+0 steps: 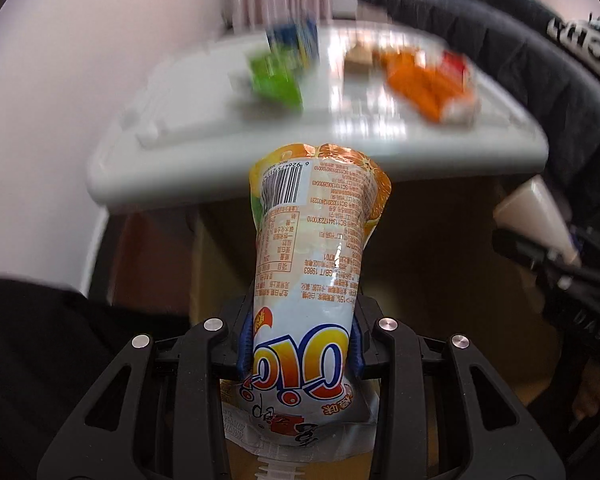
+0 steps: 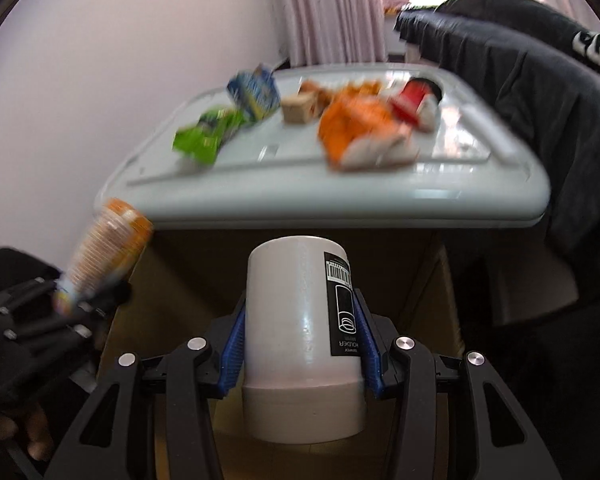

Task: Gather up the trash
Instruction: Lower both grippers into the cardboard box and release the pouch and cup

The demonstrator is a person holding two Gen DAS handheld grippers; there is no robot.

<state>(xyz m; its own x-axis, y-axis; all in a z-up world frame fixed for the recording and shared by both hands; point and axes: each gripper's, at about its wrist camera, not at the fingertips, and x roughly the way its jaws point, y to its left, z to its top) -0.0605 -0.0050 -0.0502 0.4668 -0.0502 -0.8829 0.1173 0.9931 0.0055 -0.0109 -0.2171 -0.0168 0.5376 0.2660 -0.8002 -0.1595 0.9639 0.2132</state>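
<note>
The left gripper (image 1: 302, 344) pinches a glossy orange-and-white drink pouch (image 1: 316, 248) between its blue pads. The soft foil-like pouch carries a barcode, fine printed text and big orange letters, with a ribbed white spout at its near end. It points away from the camera, its far end overlapping the front edge of a white plastic tabletop (image 1: 512, 152).

The right gripper (image 2: 300, 340) clamps a smooth white cylindrical container (image 2: 296, 340) by its sides, ridged blue pads pressed against it. The container has a black label with a barcode and a stepped band at its near end, and it sits just in front of the table's edge.

Only the right wrist view shows the left gripper (image 2: 80, 300) from outside, at lower left, blurred, with the pouch (image 2: 108, 244) tilted up toward the table. The left wrist view shows the white container (image 1: 536, 216) at its right edge.

On the table lie a crumpled green wrapper (image 2: 206, 136), a blue carton (image 2: 256, 92), a small tan box (image 2: 300, 108), a crinkled orange packet (image 2: 360, 132) and a red-and-white cup (image 2: 416, 104) on its side, all blurred. Dark fabric (image 2: 540, 92) drapes at the right, and pink curtains (image 2: 332, 12) hang behind.
</note>
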